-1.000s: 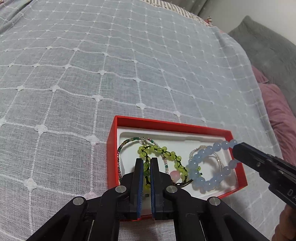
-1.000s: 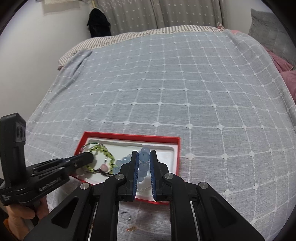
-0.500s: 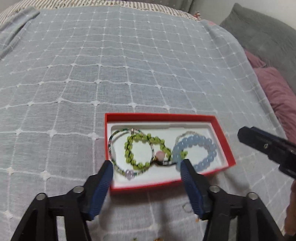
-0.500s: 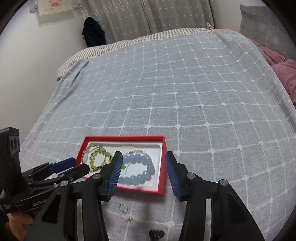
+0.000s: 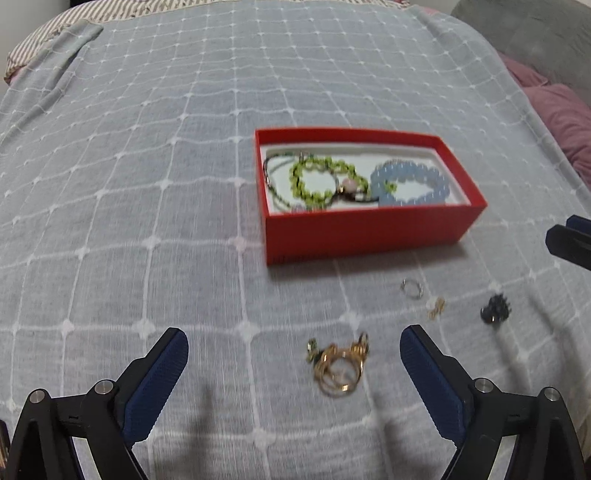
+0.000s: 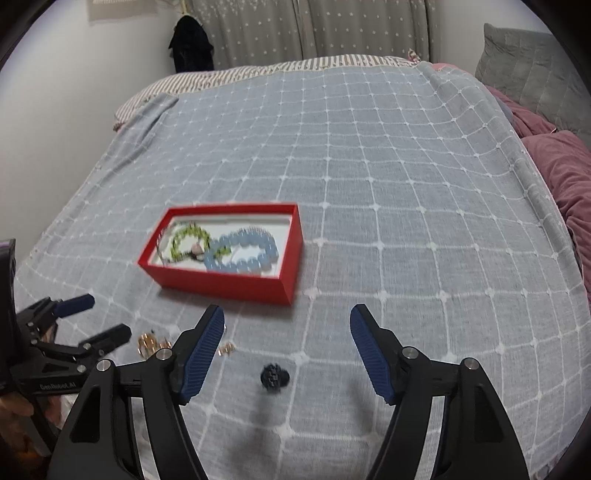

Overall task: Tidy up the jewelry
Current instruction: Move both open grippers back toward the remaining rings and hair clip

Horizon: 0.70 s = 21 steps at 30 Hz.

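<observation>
A red box sits on the bed and holds a green bead bracelet, a pale blue bead bracelet and a thin dark bracelet. In front of the box lie gold rings, a silver ring, a small gold piece and a small black piece. My left gripper is open above the gold rings. My right gripper is open above the black piece.
The bed is covered by a grey-blue checked spread. Mauve bedding and a grey pillow lie at the right. A curtain and a dark garment are at the back wall.
Both grippers let go of the green and blue bracelets, opened wide and pulled back from the box. The loose pieces in front of the box came into view.
</observation>
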Each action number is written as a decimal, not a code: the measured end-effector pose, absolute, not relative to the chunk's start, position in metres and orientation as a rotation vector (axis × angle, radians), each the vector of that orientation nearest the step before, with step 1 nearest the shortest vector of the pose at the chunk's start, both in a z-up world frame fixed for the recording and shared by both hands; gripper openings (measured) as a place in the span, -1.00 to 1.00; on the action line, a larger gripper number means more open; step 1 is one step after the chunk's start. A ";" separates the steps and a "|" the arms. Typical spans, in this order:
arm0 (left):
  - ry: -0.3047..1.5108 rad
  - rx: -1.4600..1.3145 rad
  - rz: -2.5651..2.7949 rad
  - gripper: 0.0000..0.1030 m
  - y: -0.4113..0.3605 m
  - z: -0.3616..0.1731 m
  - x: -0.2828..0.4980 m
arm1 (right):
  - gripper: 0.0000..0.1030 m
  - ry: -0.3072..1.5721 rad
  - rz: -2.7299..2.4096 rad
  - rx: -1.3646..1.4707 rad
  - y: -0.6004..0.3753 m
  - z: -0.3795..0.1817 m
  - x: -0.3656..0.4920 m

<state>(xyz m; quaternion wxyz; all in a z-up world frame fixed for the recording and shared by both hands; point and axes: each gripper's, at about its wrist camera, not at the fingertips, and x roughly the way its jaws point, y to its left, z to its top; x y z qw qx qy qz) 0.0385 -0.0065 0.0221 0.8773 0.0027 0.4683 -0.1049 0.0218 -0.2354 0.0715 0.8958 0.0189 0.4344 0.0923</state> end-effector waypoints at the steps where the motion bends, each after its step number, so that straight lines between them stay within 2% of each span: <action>1: 0.979 0.010 -0.222 0.86 -0.006 0.020 0.034 | 0.44 0.911 0.197 0.025 -0.235 0.066 0.016; 13: 0.971 0.165 -0.244 0.86 -0.003 -0.023 0.010 | 0.44 1.042 0.217 -0.057 -0.230 0.005 -0.012; 21: 0.931 0.149 -0.318 0.83 0.005 -0.028 0.008 | 0.50 0.960 0.211 -0.154 -0.220 -0.019 -0.016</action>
